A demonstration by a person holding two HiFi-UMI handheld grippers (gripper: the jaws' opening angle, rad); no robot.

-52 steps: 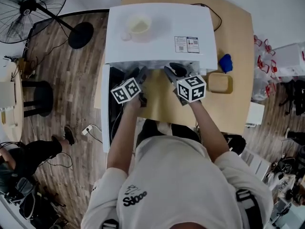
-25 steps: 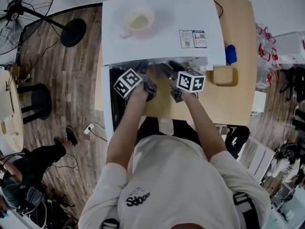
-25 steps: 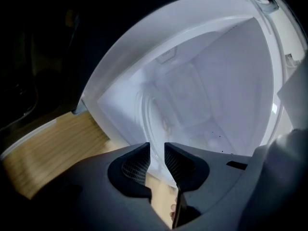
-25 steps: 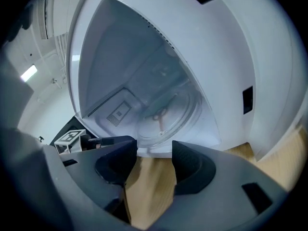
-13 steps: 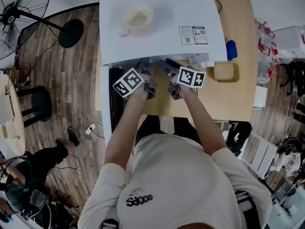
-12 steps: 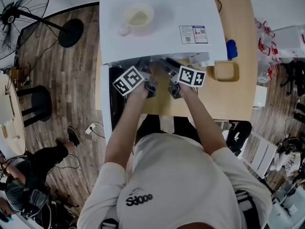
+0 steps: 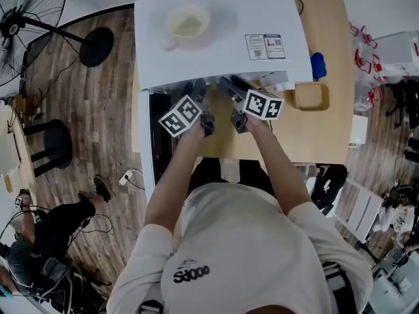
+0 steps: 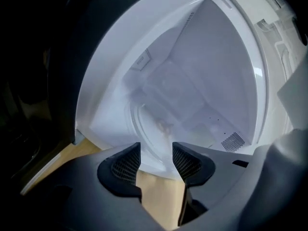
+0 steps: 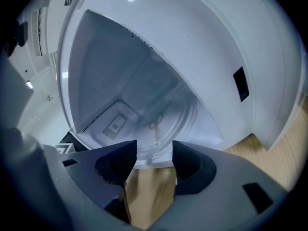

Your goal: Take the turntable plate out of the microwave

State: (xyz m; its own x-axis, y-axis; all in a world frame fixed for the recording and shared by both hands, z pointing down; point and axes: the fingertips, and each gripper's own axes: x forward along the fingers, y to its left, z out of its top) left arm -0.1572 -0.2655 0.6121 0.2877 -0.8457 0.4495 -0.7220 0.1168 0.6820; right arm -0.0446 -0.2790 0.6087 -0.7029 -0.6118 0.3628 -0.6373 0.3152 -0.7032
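Note:
The white microwave point(image 7: 216, 38) stands on a wooden table with its door swung open to the left. Inside lies the clear glass turntable plate point(image 8: 156, 124), also visible in the right gripper view point(image 9: 166, 121). Both grippers are at the oven's mouth, side by side. The jaws of my left gripper point(image 8: 156, 159) are opening; the plate's near rim shows just beyond the gap and the pads do not press on it. My right gripper point(image 9: 155, 157) is open, its tips just short of the plate's rim. In the head view the oven's top hides both sets of fingertips.
A pale mug point(image 7: 188, 23) sits on top of the microwave. The dark open door point(image 7: 157, 149) hangs at the left. A yellow container point(image 7: 308, 98) and a blue object point(image 7: 317, 67) lie on the table to the right. A fan point(image 7: 29, 18) and a stool point(image 7: 49, 136) stand on the floor at left.
The left gripper's marker cube has rolled and tilted. Both hands have stayed at the microwave's mouth, and the right gripper has barely shifted.

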